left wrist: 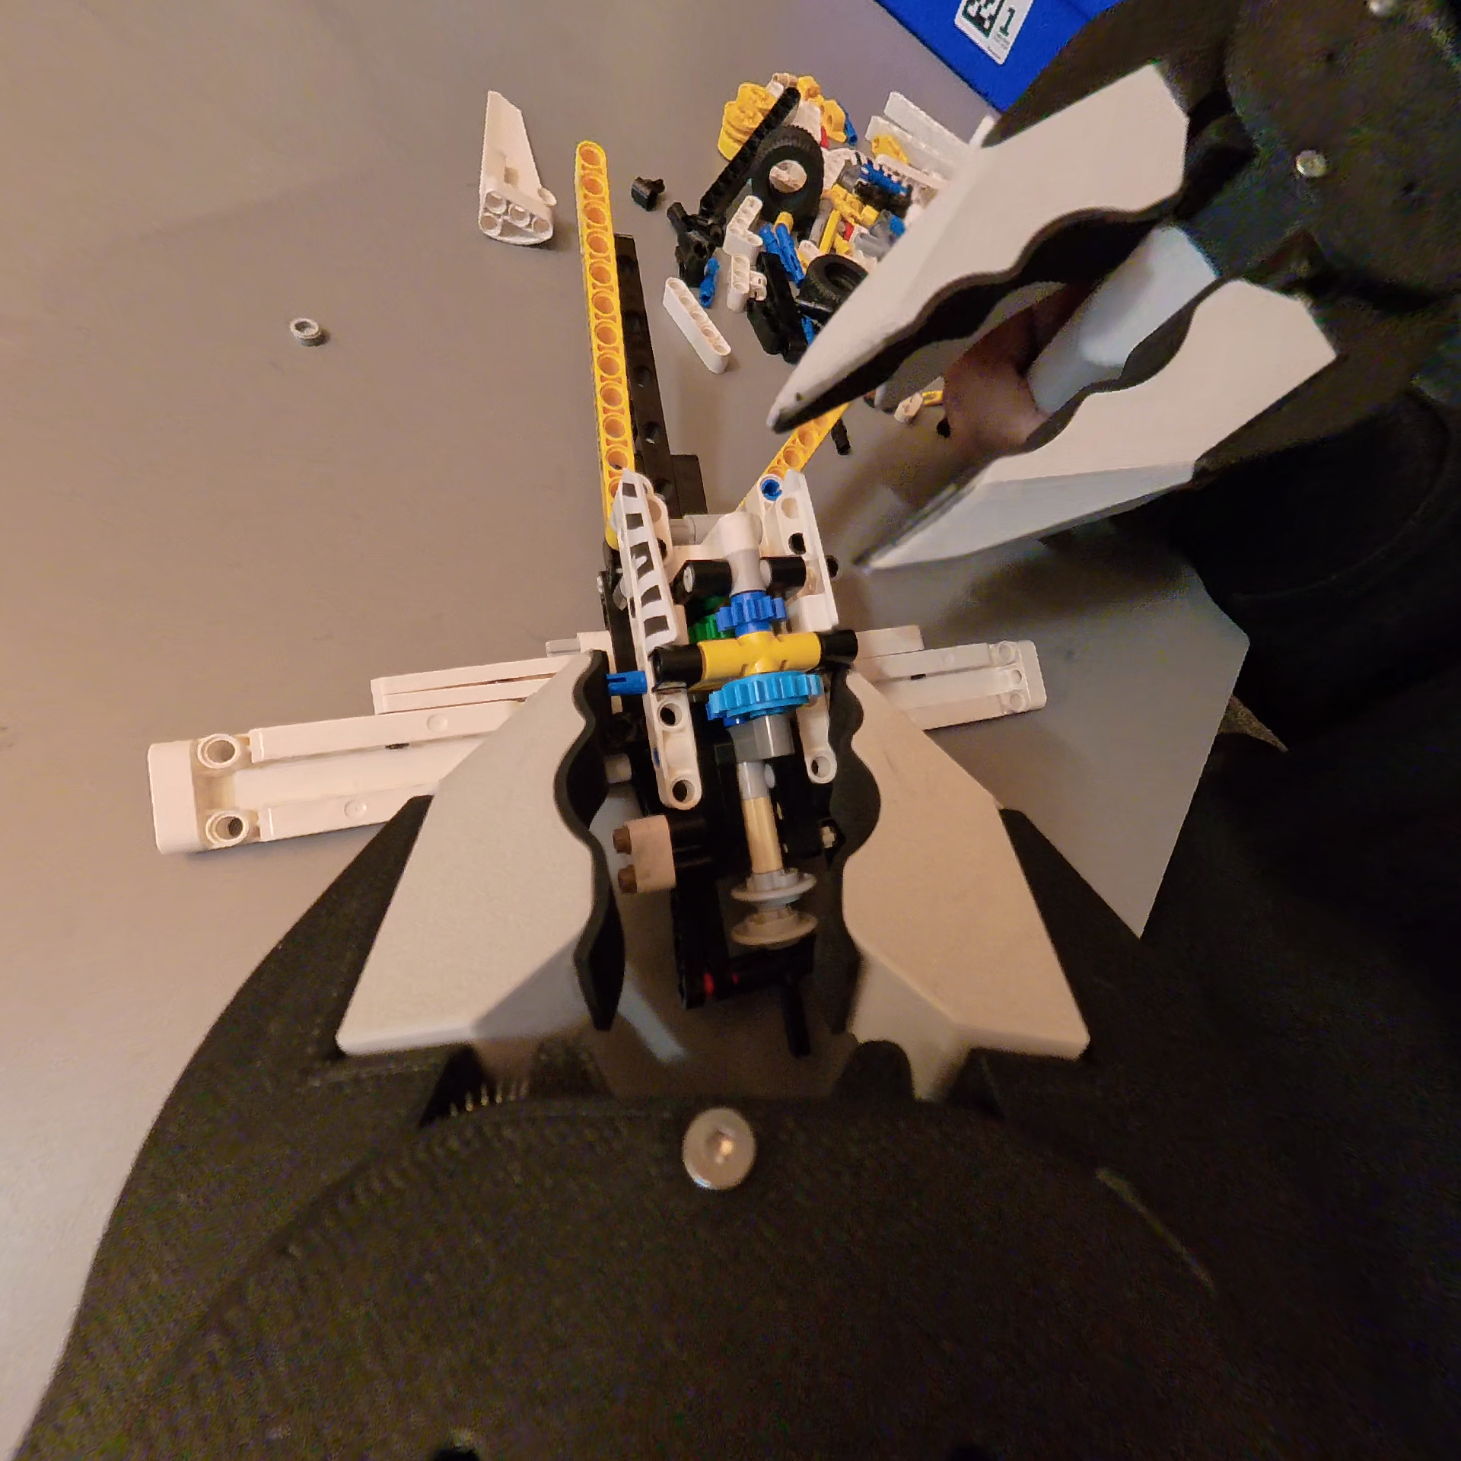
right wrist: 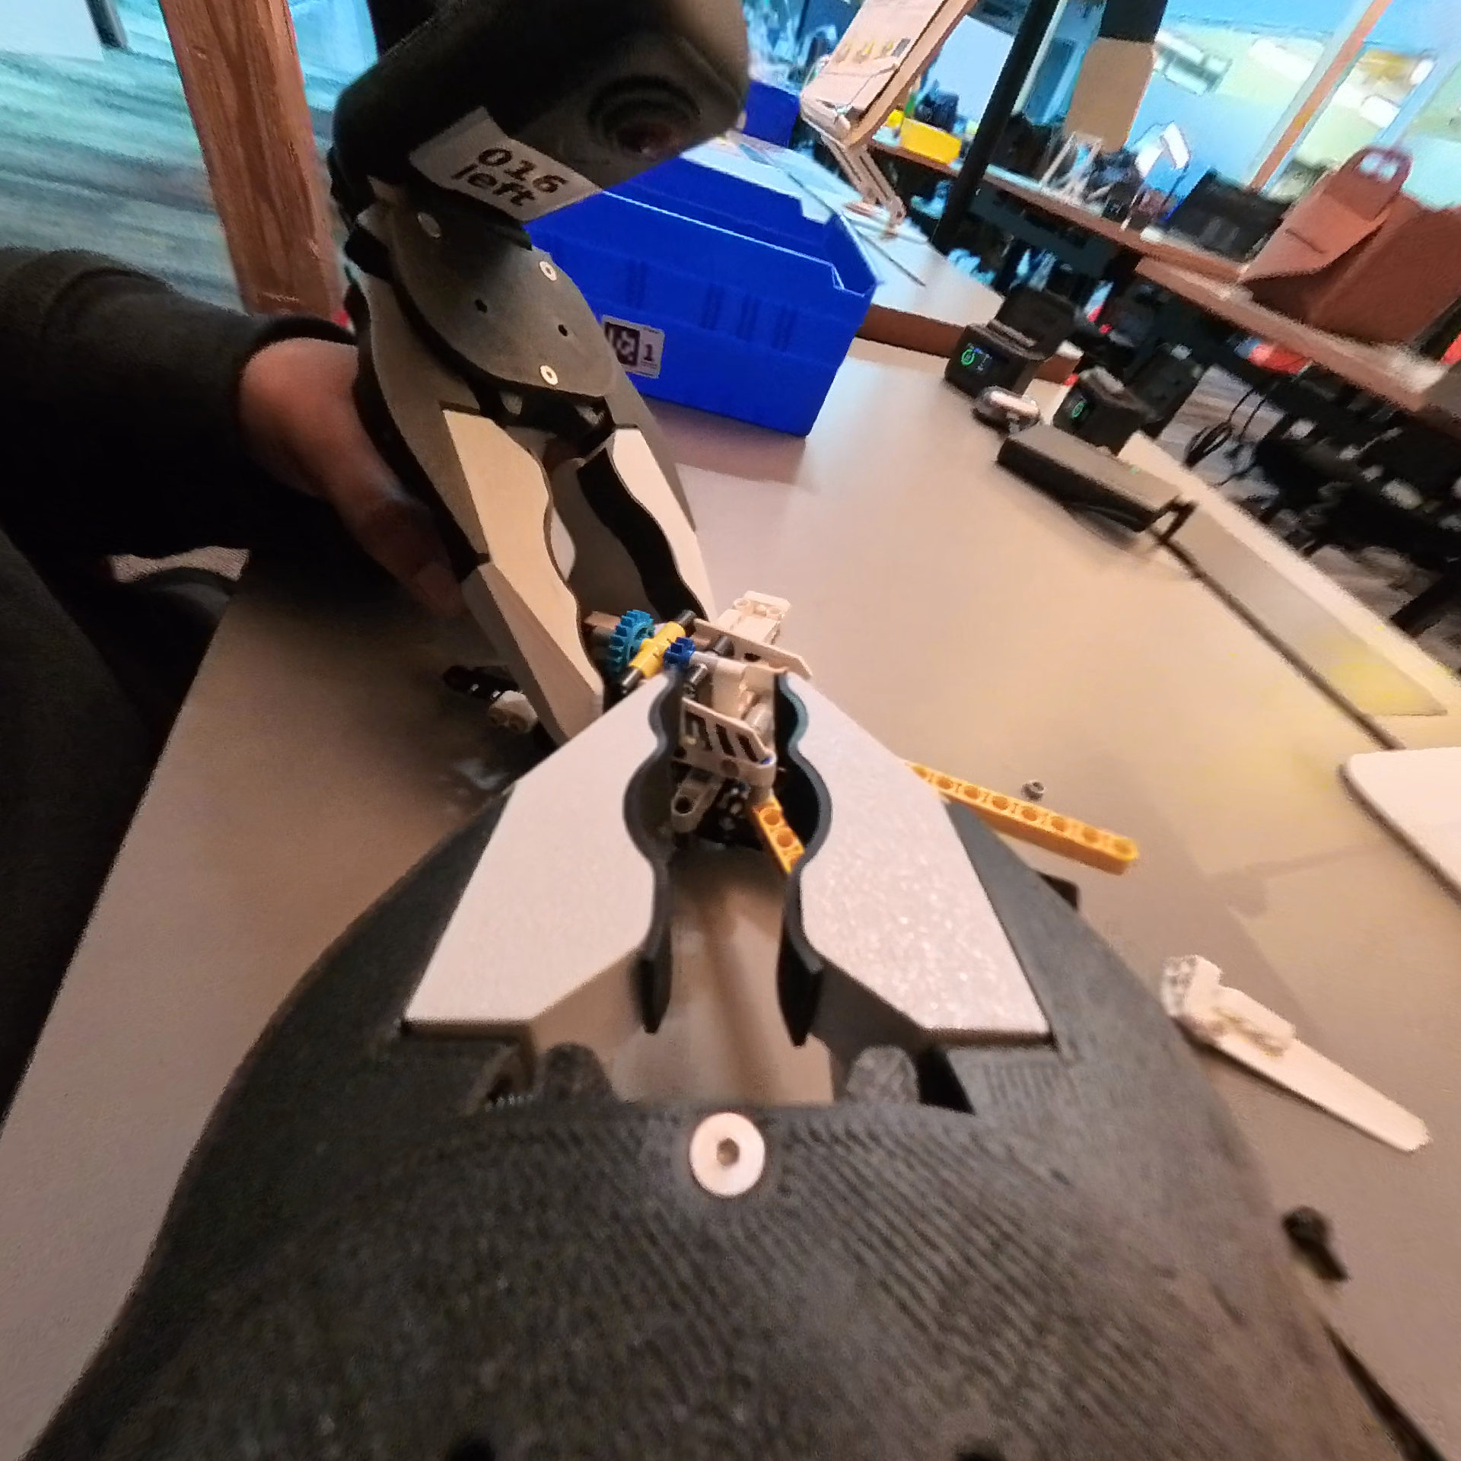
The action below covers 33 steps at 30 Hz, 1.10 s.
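Pads of the left tool [left wrist: 715, 696] press both sides of a toy-brick model [left wrist: 735, 656] with blue gears, held just above the counter [left wrist: 198, 474]. The right tool [right wrist: 723, 715], narrowly parted, straddles the model's white striped end [right wrist: 723, 735]; whether it presses is unclear.

Stood on a smooth grey table [right wrist: 988, 553] under warm indoor light. Backed by a wooden post [right wrist: 253, 142] at far left, with patterned grey carpet [right wrist: 71, 118] beyond. Flanked by a blue bin [right wrist: 711, 316] at the table's rear edge. Bordered to the right by a long brown-topped bench [right wrist: 1186, 261] cluttered with dark gear, a brown paper bag [right wrist: 1360, 245] and a black upright pole [right wrist: 996, 103]. Closed off behind by blurred, bright blue-green windows [right wrist: 1265, 71].
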Available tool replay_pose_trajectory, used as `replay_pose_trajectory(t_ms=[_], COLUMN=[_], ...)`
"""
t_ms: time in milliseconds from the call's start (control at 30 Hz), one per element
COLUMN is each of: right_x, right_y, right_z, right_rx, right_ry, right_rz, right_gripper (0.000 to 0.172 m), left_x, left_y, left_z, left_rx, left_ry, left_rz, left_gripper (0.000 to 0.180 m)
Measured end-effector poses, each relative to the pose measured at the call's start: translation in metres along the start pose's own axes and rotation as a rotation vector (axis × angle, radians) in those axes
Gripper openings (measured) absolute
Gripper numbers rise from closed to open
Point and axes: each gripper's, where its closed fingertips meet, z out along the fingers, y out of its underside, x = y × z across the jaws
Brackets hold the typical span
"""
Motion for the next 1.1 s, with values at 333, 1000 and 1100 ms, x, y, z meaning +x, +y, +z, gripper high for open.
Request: replay_pose_trajectory(t_ms=[333, 1000, 1100], right_x=[-0.014, -0.044, -0.039], right_y=[-0.004, 0.012, 0.015], right_z=[-0.018, 0.013, 0.011], right_rx=[-0.104, -0.17, -0.18], right_ry=[-0.22, -0.556, -0.545], right_rz=[-0.024, -0.124, -0.136], right_gripper=[0.019, 0.008, 0.009], left_x=[0.007, 0.011, 0.008], left_y=[0.013, 0.0, -0.002], left_z=[-0.013, -0.025, -0.023], left_rx=[-0.092, -0.008, -0.002], left_ry=[0.131, 0.0, 0.006], left_rz=[0.146, 0.456, 0.399], left_gripper=[0.056, 0.048, 0.055])
